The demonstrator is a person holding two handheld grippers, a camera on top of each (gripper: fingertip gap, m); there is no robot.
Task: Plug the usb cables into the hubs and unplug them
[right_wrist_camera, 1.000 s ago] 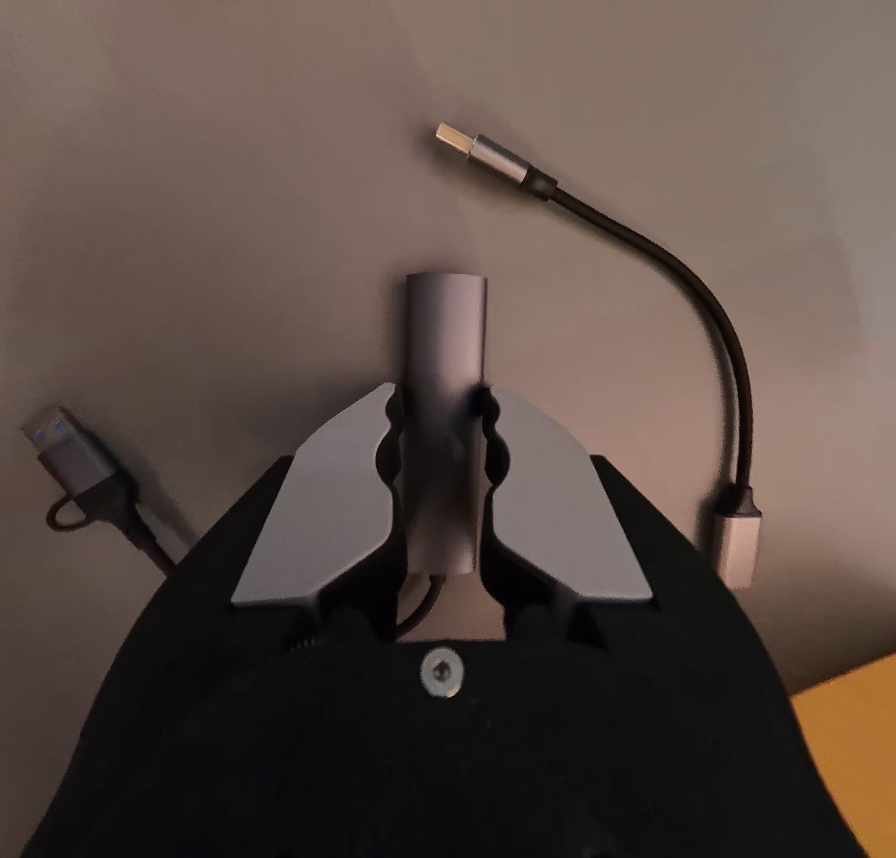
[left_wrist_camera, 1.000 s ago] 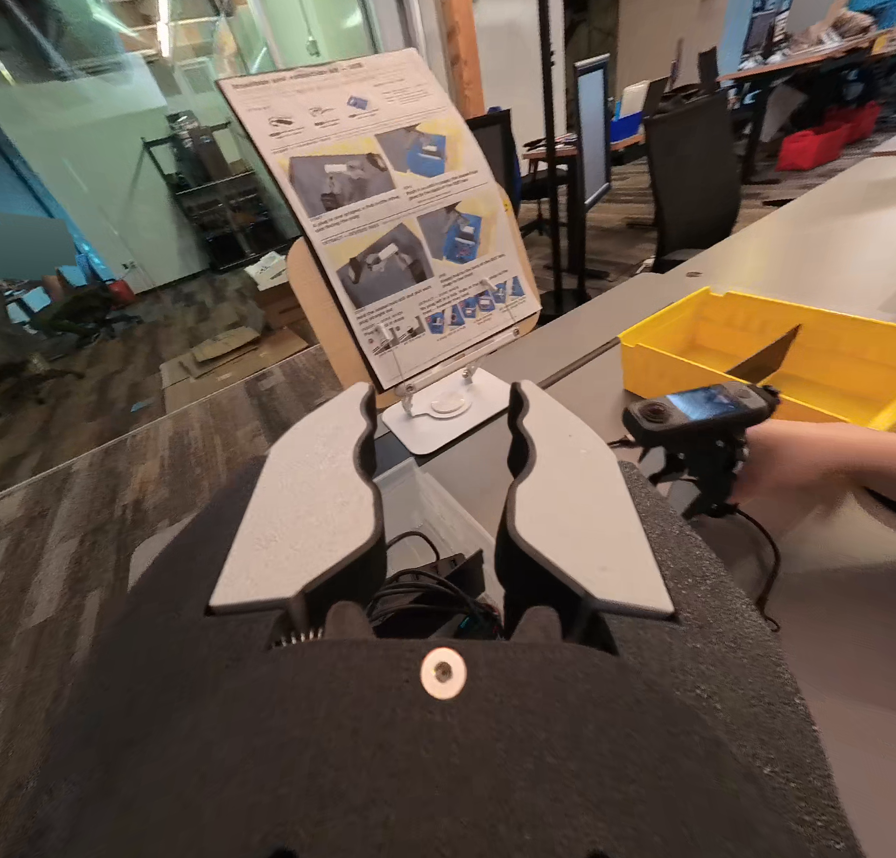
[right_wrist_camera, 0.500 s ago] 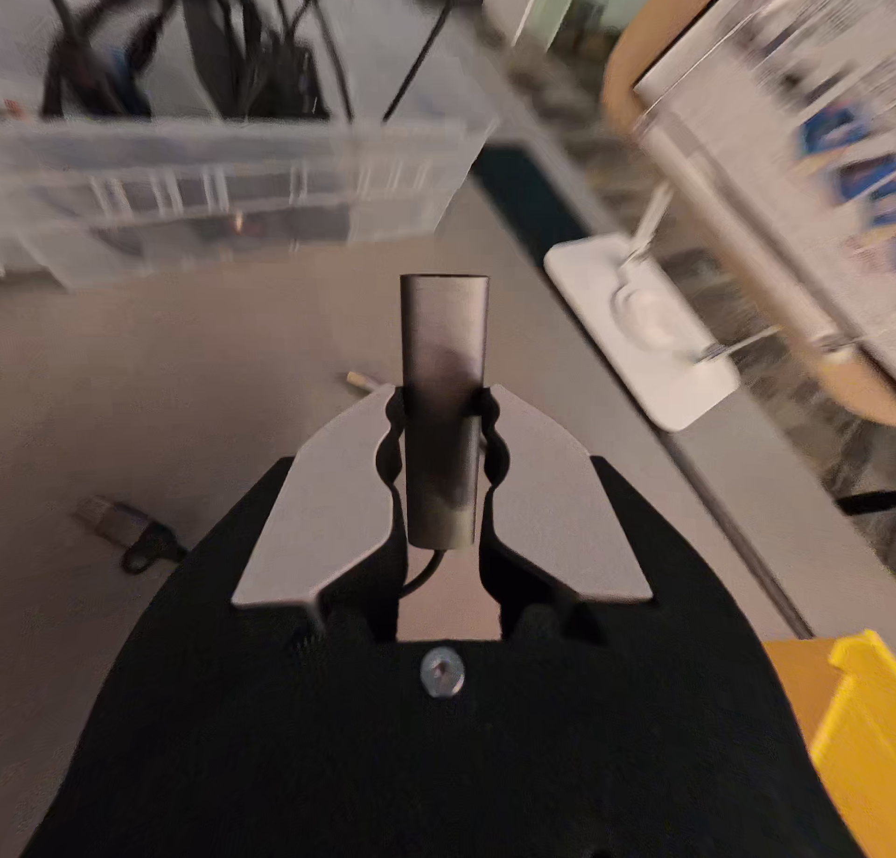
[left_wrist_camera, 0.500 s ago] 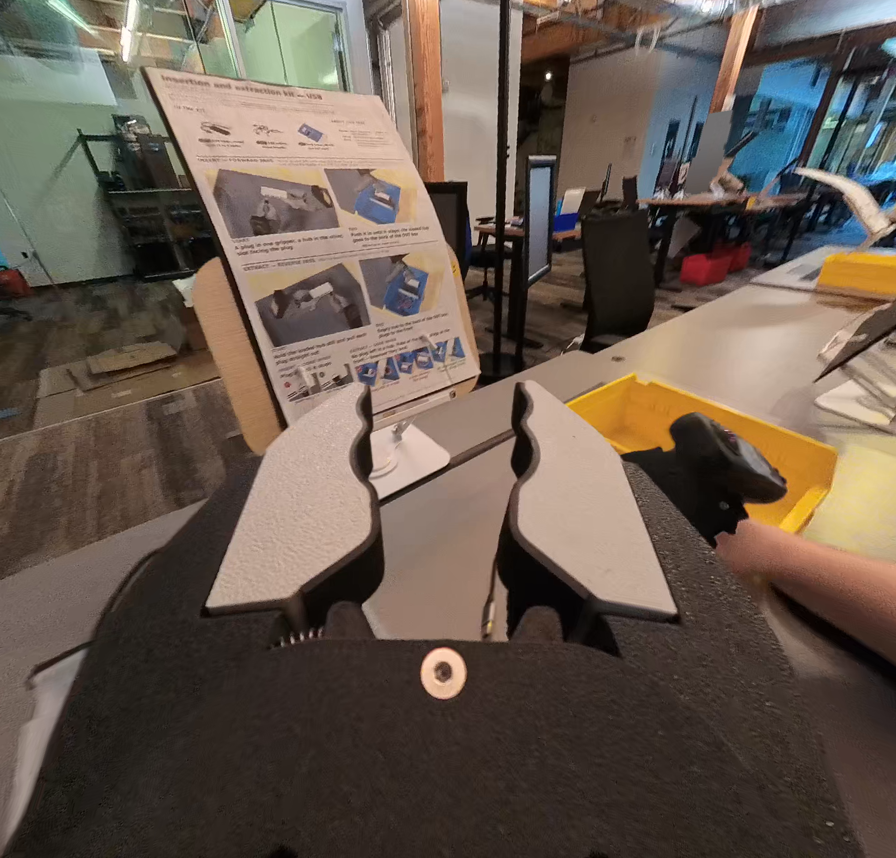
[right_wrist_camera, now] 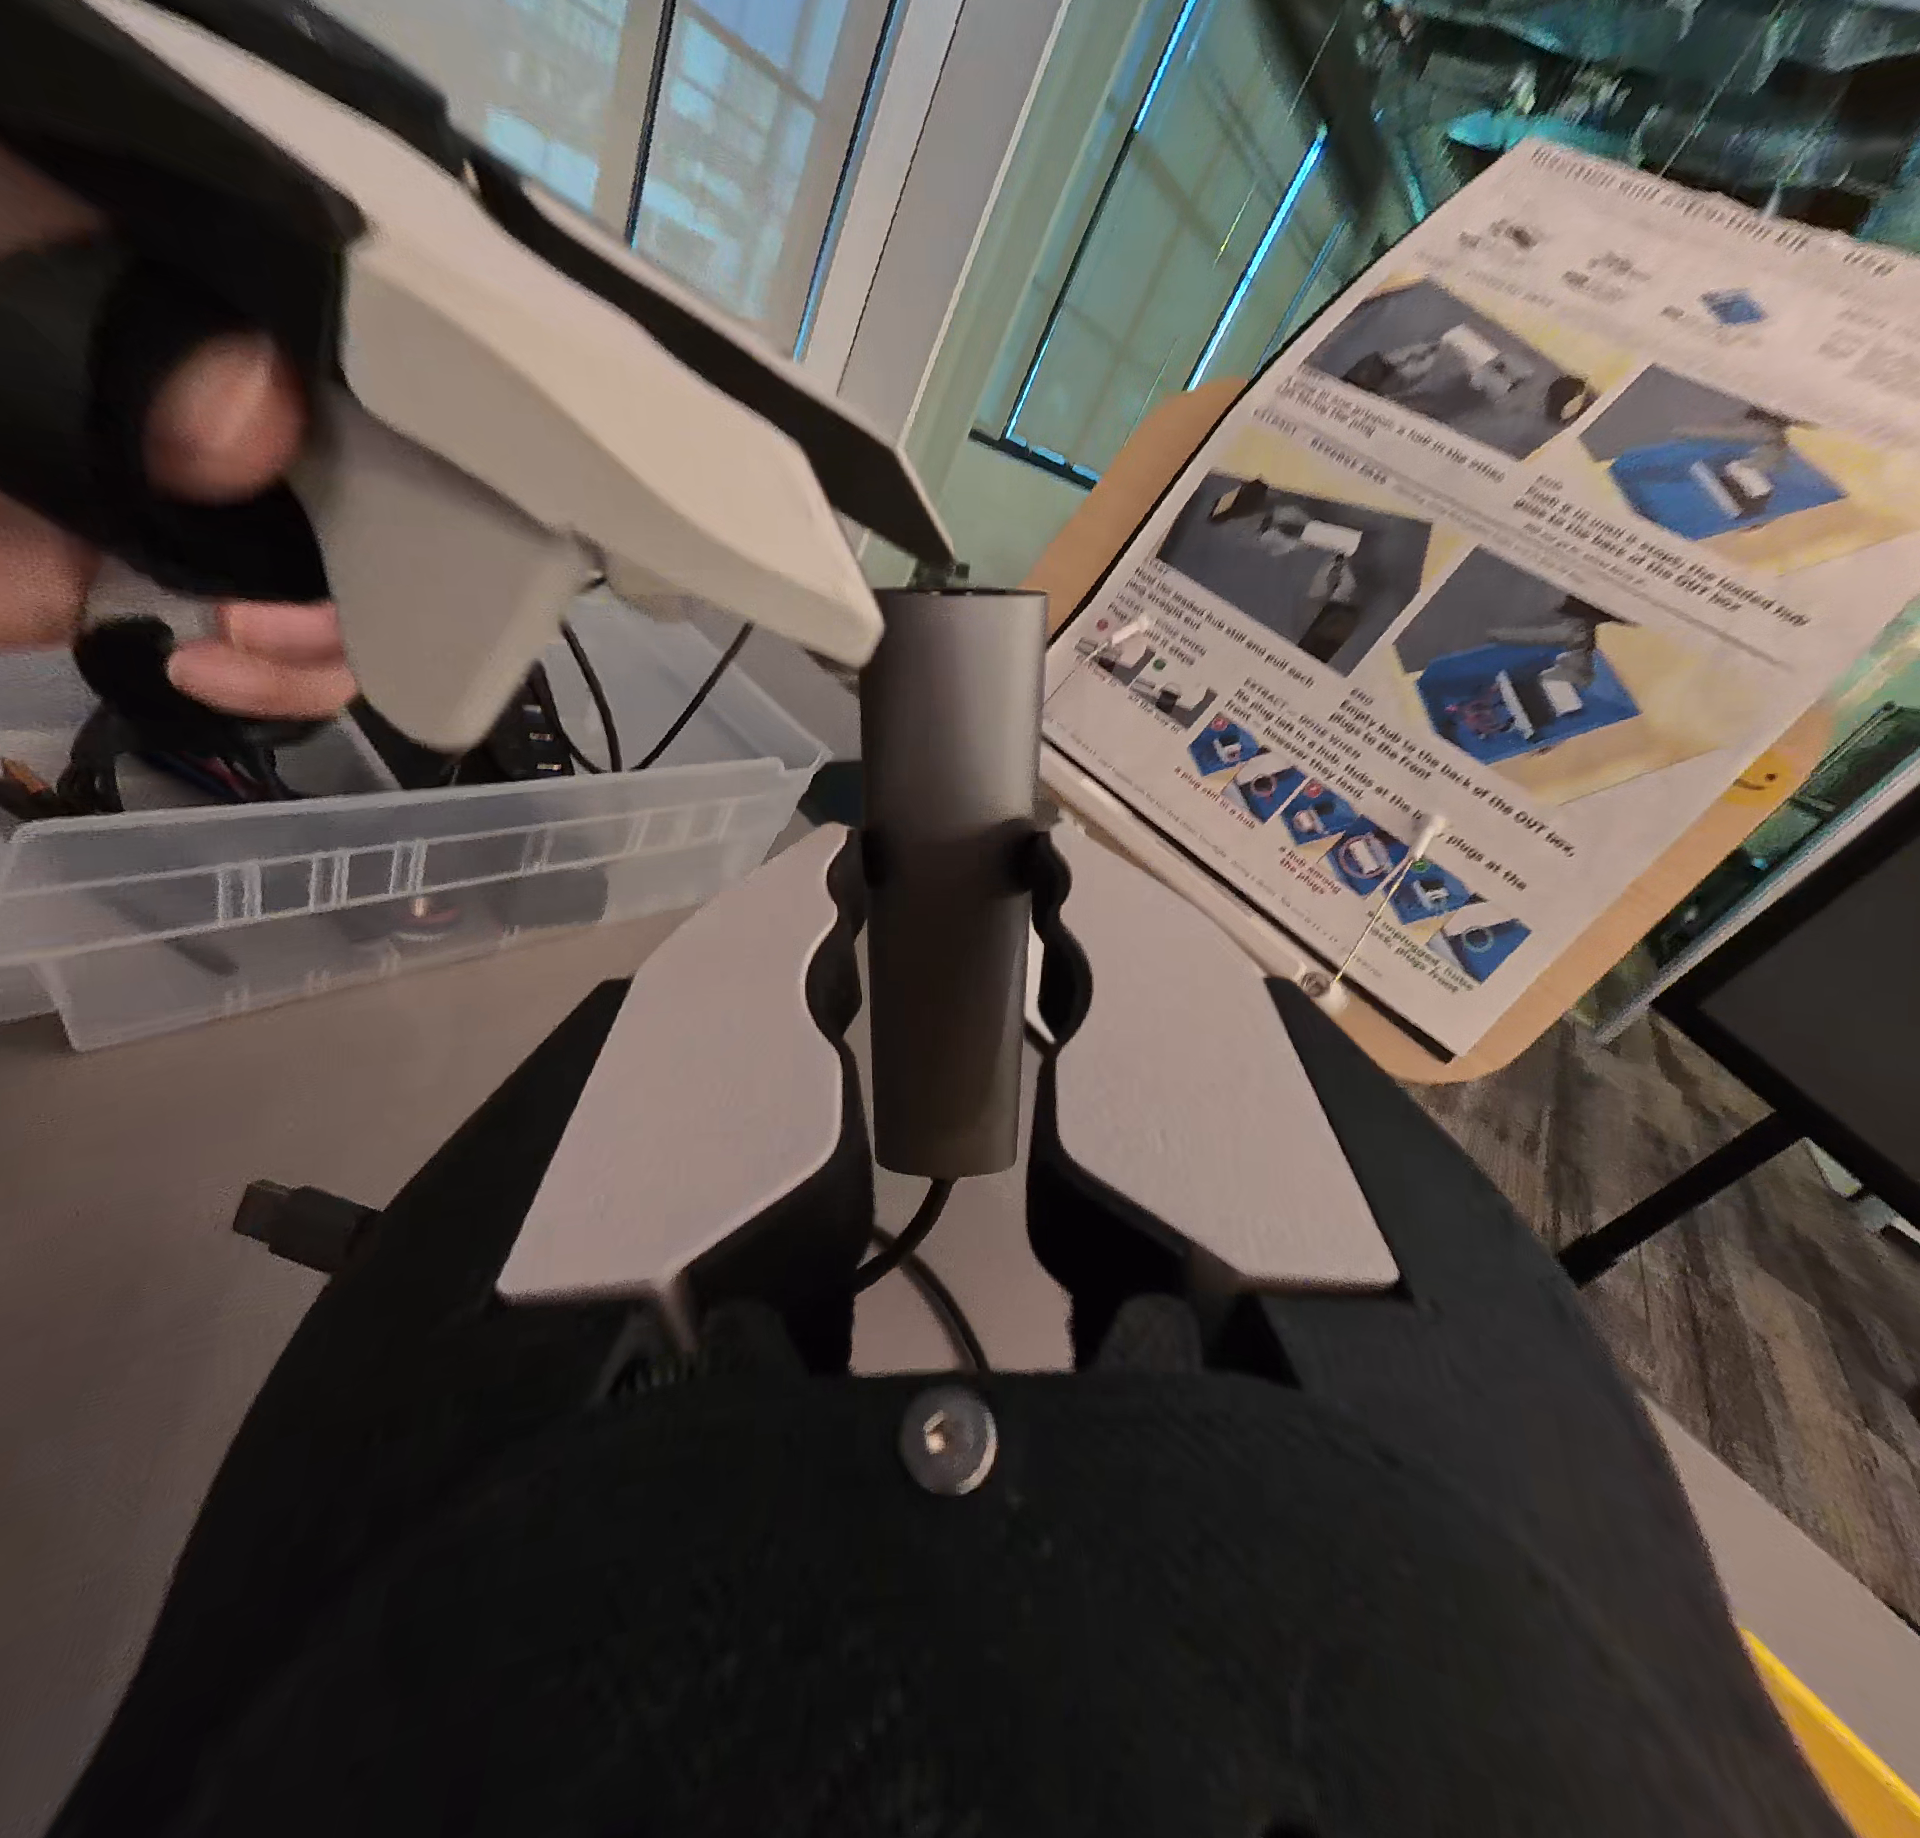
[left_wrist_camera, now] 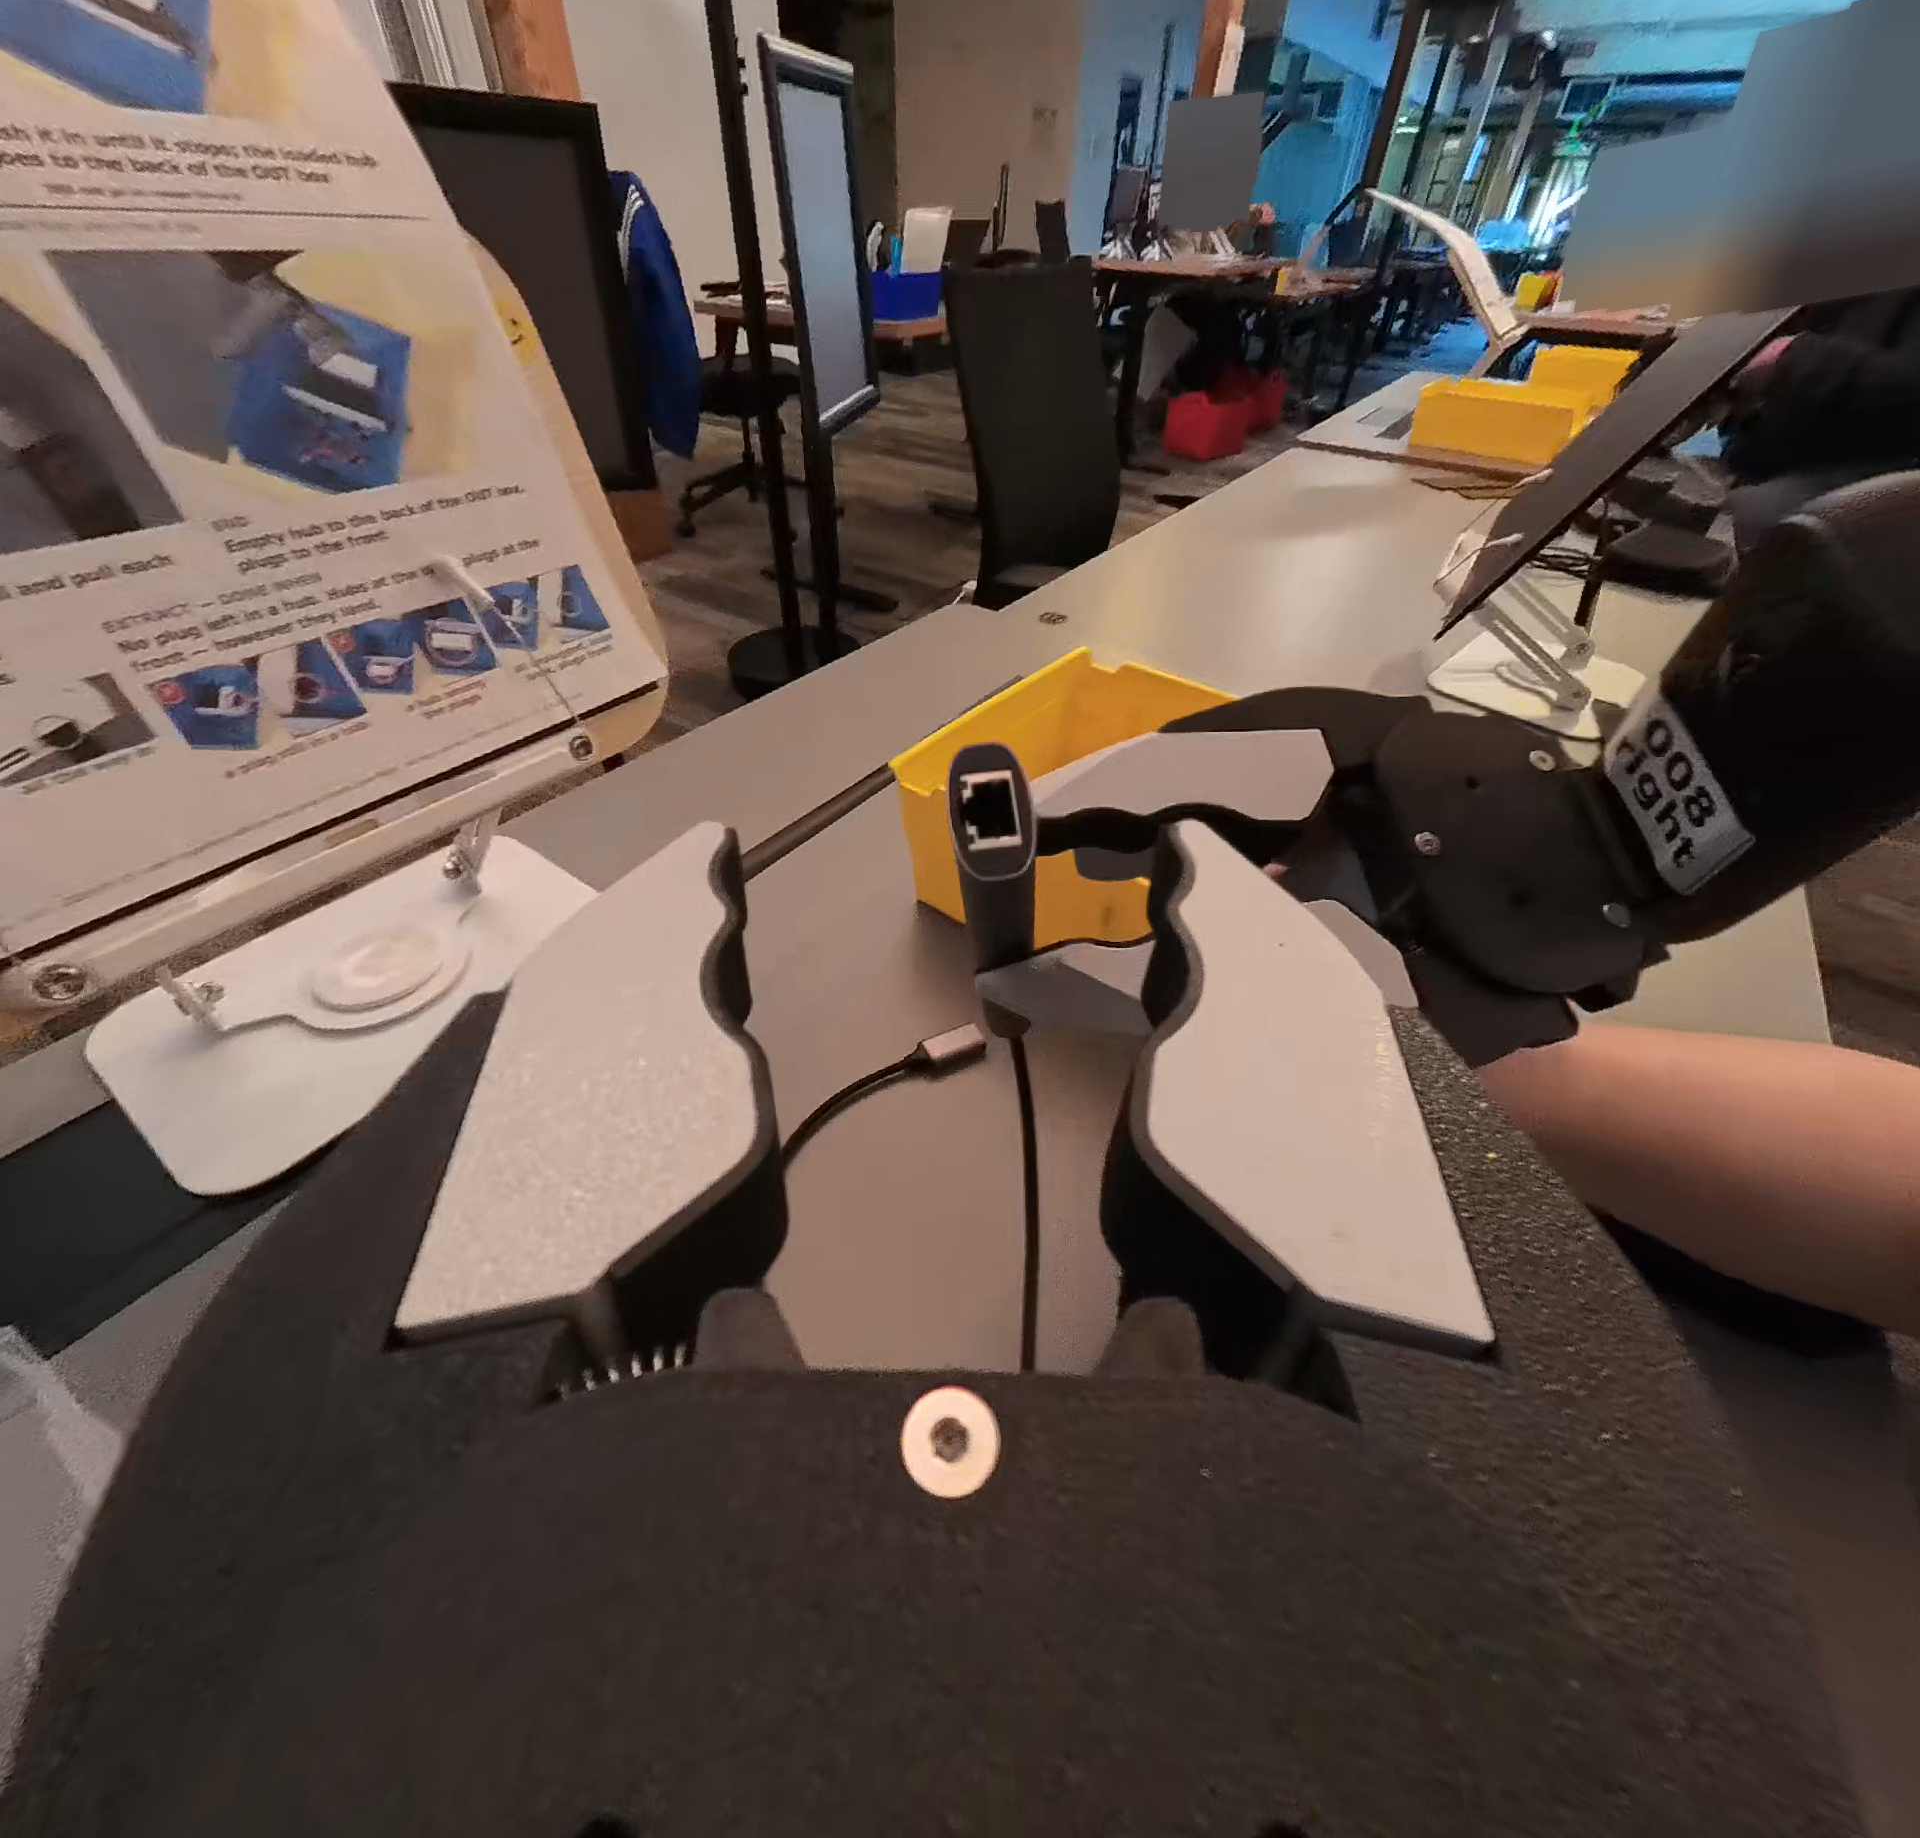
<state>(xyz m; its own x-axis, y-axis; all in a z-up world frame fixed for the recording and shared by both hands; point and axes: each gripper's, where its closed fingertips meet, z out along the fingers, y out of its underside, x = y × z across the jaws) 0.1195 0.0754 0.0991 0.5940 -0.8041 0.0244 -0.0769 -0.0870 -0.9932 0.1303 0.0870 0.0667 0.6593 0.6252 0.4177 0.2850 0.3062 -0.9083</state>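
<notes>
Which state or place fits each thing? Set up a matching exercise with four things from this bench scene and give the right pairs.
Things:
1. left gripper
2. grey hub
3. yellow bin
4. clear plastic box

States or places:
A. holds dark cables
B. clamped in the right gripper
C. open, holding nothing
D. on the table behind the hub

Pairs: 1-C, 2-B, 3-D, 4-A

A matt, brushed grey metal hub sits between the grainy grey plates of a tool padded in rough black foam, above a smooth matt grey table, beside a clear glossy plastic box and a glossy printed paper sheet.
</notes>
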